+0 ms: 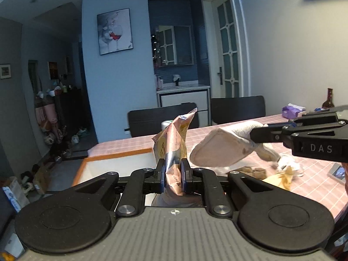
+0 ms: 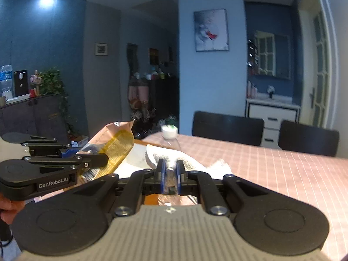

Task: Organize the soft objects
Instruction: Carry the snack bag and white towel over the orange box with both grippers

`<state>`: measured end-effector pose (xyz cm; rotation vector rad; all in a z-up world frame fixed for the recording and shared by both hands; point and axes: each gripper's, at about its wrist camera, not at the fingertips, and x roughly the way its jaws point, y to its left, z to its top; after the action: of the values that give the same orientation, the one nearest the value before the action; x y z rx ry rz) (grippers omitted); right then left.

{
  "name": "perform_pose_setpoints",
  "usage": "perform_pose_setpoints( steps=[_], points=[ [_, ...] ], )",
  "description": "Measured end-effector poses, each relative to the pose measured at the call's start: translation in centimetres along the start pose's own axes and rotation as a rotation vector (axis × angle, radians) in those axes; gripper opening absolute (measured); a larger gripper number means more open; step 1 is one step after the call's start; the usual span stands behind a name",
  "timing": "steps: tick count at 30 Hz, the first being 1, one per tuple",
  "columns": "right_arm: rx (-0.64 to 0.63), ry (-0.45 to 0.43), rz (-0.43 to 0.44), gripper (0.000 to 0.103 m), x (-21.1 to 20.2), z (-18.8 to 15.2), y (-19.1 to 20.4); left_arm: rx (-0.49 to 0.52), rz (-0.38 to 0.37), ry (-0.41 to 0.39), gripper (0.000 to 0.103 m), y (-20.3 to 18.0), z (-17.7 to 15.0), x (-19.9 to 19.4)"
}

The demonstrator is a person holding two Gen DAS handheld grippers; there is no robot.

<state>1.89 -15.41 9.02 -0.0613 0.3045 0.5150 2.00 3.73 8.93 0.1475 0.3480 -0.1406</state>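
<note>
My left gripper (image 1: pixel 173 175) is shut on a crinkly pink and yellow snack bag (image 1: pixel 174 137), held upright above the table's near left corner. The same bag (image 2: pixel 113 143) shows at the left of the right wrist view, pinched by the left gripper (image 2: pixel 95 159). My right gripper (image 2: pixel 170 174) is shut on the edge of a white plush slipper (image 2: pixel 174 154). In the left wrist view that slipper (image 1: pixel 219 150) hangs sole-outward from the right gripper (image 1: pixel 254 134), just right of the bag and above the table.
A white box with an orange rim (image 1: pixel 117 158) sits at the table's left end. The pink checked tablecloth (image 2: pixel 271 169) carries a white jar (image 2: pixel 169 131), brown and yellow soft items (image 1: pixel 254 171), a phone (image 1: pixel 338 173), a purple tissue pack (image 1: pixel 292 111) and a bottle (image 1: pixel 328 102). Two dark chairs (image 2: pixel 226 126) stand behind.
</note>
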Motion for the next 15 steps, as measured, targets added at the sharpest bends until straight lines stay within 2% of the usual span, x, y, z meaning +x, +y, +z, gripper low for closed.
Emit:
perform_pose_setpoints(
  steps=[4, 9, 12, 15],
  points=[
    [-0.033, -0.026, 0.038, 0.007, 1.3, 1.4, 1.4, 0.054, 0.069, -0.009, 0.015, 0.9, 1.2, 0.2],
    [-0.05, -0.025, 0.093, 0.007, 3.5, 2.7, 2.9, 0.055, 0.101, 0.036, 0.015, 2.8, 2.5, 1.8],
    [-0.061, 0.014, 0.142, 0.007, 5.6, 3.4, 3.5, 0.053, 0.106, 0.097, 0.015, 4.4, 3.1, 3.5],
    [-0.067, 0.097, 0.197, 0.007, 8.5, 4.0, 4.2, 0.045, 0.099, 0.187, 0.015, 6.0, 3.3, 5.4]
  ],
)
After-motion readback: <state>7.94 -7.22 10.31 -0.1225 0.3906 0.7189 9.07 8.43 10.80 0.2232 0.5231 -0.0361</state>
